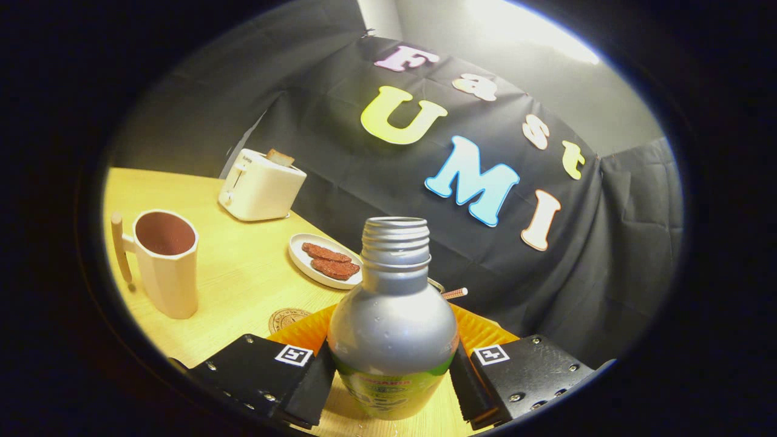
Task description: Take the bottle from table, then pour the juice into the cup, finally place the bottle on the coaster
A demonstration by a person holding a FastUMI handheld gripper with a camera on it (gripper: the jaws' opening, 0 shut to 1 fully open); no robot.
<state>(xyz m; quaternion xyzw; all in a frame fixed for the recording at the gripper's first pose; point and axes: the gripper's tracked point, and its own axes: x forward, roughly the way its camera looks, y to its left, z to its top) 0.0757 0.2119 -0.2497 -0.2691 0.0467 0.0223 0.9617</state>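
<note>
A silver bottle (393, 321) with an uncapped threaded neck and a green label stands between my fingers, and my gripper (391, 376) is shut on its body. The view is tilted, so the table slopes. A cream cup (166, 264) with a wooden handle and a dark inside stands beyond the fingers to the left. A round brown coaster (288, 318) lies on the table just ahead of the left finger, between the cup and the bottle. Behind the bottle, an orange ridged thing (479, 331) shows on both sides.
On the wooden table (243, 285), a white plate (322, 261) with two brown patties lies beyond the coaster. A cream toaster (261, 185) with a slice in it stands farther back. A small stick-like handle (455, 293) pokes out right of the bottle's neck.
</note>
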